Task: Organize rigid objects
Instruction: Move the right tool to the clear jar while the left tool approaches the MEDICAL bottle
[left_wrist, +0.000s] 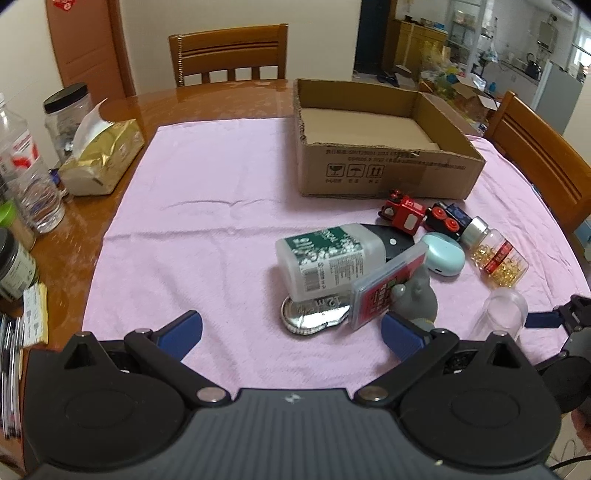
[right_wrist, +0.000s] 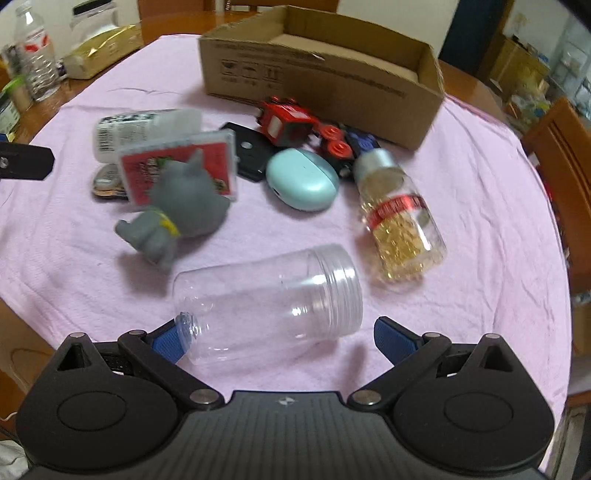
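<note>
An open cardboard box (left_wrist: 388, 173) (right_wrist: 317, 77) stands on the pink cloth. In front of it lie a white bottle (left_wrist: 328, 258) (right_wrist: 140, 129), a red card case (left_wrist: 384, 291) (right_wrist: 181, 166), a grey toy (left_wrist: 417, 295) (right_wrist: 181, 206), a teal case (left_wrist: 443, 254) (right_wrist: 303, 179), a red toy train (left_wrist: 404, 214) (right_wrist: 288, 122), a capsule bottle (left_wrist: 498, 258) (right_wrist: 399, 218) and a clear jar (right_wrist: 269, 306) (left_wrist: 502, 314). My left gripper (left_wrist: 291, 332) is open, near the pile. My right gripper (right_wrist: 280, 339) is open, its blue fingers either side of the clear jar.
A round metal lid (left_wrist: 314, 314) lies under the white bottle. A black case (right_wrist: 251, 155) lies behind the card case. A tissue pack (left_wrist: 103, 158), jars and a water bottle (left_wrist: 26, 173) stand at the left table edge. Wooden chairs (left_wrist: 229, 51) stand around the table.
</note>
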